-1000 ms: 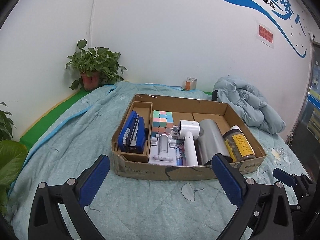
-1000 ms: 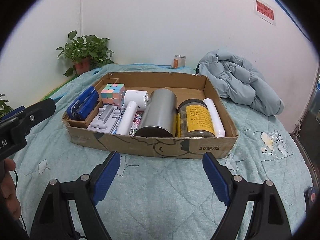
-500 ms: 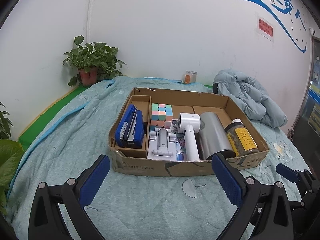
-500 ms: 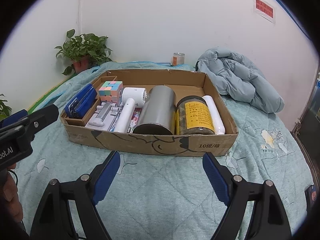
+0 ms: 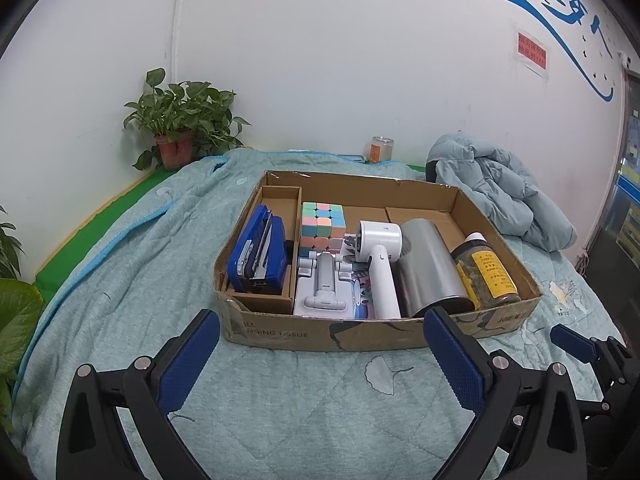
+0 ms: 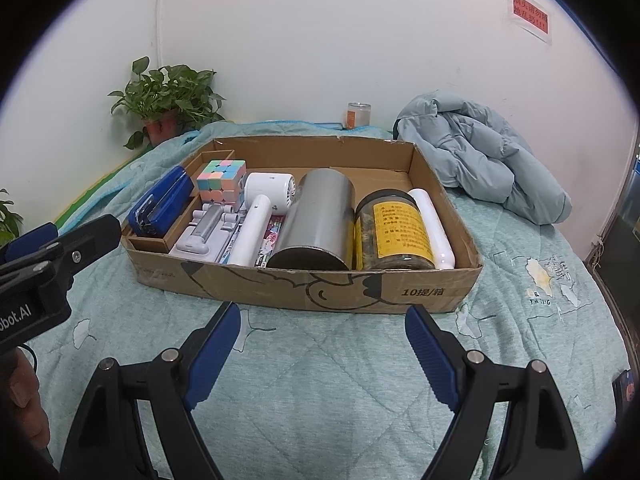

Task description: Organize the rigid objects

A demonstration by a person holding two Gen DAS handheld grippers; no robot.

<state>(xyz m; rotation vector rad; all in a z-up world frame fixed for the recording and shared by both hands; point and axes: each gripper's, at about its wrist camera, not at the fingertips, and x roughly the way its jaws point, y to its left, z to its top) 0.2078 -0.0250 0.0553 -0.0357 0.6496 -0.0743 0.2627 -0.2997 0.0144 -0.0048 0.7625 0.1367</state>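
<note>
A shallow cardboard box (image 5: 320, 336) (image 6: 424, 292) lies on the teal quilt. Side by side inside it are a blue stapler (image 5: 260, 250) (image 6: 162, 204), a pastel puzzle cube (image 5: 322, 226) (image 6: 222, 180), a white folding stand (image 5: 324, 284) (image 6: 208, 228), a white handheld fan (image 5: 378, 264) (image 6: 260, 216), a steel cylinder (image 5: 430, 268) (image 6: 316, 220), a yellow-labelled jar (image 5: 486, 272) (image 6: 394, 232) and a white tube (image 6: 430, 224). My left gripper (image 5: 322, 350) and right gripper (image 6: 324, 344) both hover open and empty in front of the box's near wall.
A potted plant (image 5: 180, 128) and a small glass jar (image 5: 380, 150) stand by the back wall. A light blue puffer jacket (image 5: 496, 196) is heaped right of the box. More leaves (image 5: 16, 308) show at the left edge. A hand (image 6: 24, 400) holds the left gripper.
The left view has tipped slightly, so the box sits a little lower in it. Neither gripper has opened or shut, and the box's contents have not moved.
</note>
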